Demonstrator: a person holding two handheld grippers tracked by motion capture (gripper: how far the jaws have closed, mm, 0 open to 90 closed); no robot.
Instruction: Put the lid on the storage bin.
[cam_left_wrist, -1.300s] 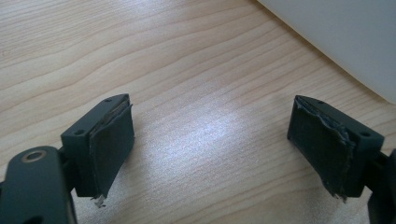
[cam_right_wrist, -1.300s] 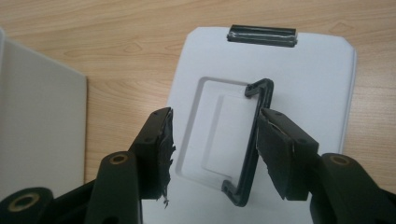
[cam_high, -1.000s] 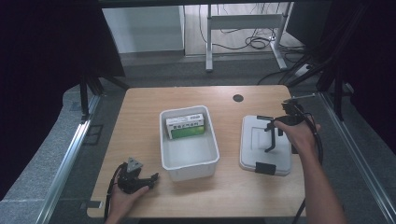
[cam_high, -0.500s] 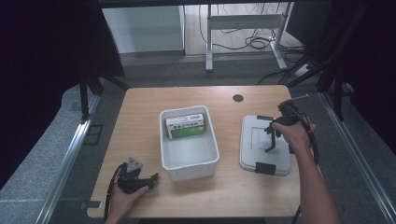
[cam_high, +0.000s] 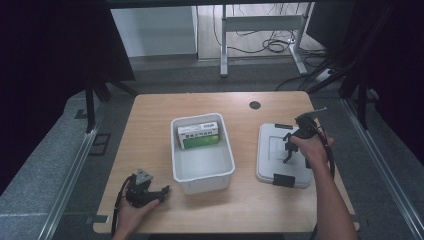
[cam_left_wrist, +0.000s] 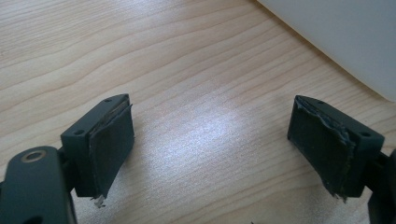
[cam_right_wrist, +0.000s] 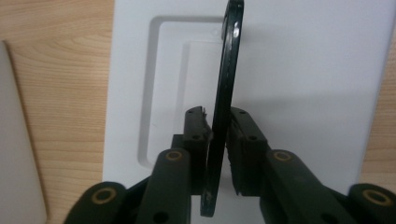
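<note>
— Right gripper (cam_right_wrist: 217, 122) has dropped onto the lid (cam_high: 283, 150), jaws just closing on its black handle (cam_right_wrist: 227, 74) between them.
— Pinched now; lift straight. Left gripper (cam_left_wrist: 210, 144) gapes wide, idle.

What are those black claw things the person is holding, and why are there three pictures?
They are grabbing tools, one in each hand. One camera looks down from above; the other two ride on the tools. On the wooden table sits a white tub with a green and white box inside, and beside it lies a white lid. The right gripper has just been closing and pinches the lid's black handle. The left gripper rests open over bare wood with nothing in it.
</note>
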